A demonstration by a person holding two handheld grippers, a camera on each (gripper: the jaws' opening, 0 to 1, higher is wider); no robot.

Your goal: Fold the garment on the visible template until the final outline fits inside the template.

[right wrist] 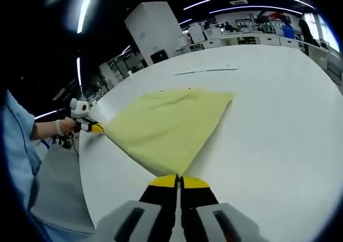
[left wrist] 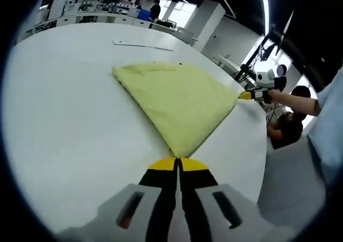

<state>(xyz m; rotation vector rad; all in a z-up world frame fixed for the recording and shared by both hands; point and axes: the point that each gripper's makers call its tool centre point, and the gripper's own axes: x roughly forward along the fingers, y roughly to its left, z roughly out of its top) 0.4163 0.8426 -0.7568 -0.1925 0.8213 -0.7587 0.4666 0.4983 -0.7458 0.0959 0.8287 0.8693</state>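
Note:
A pale yellow garment (left wrist: 177,100) lies folded flat on the white table (left wrist: 69,124), roughly triangular in outline. My left gripper (left wrist: 177,161) is shut on its near corner, jaws pressed together with the cloth tip between them. At the garment's right corner in the left gripper view, my right gripper (left wrist: 251,95) pinches the cloth, held by a hand (left wrist: 284,97). In the right gripper view the garment (right wrist: 171,124) spreads ahead, my right gripper (right wrist: 179,178) is shut on its near corner, and the left gripper (right wrist: 94,127) holds the far left corner.
Thin line marks (left wrist: 142,44) lie on the table beyond the garment, and the same marks (right wrist: 206,69) appear in the right gripper view. The table edge (left wrist: 265,145) curves close on the person's side. A light blue sleeve (right wrist: 16,145) is at the left. Desks stand far behind.

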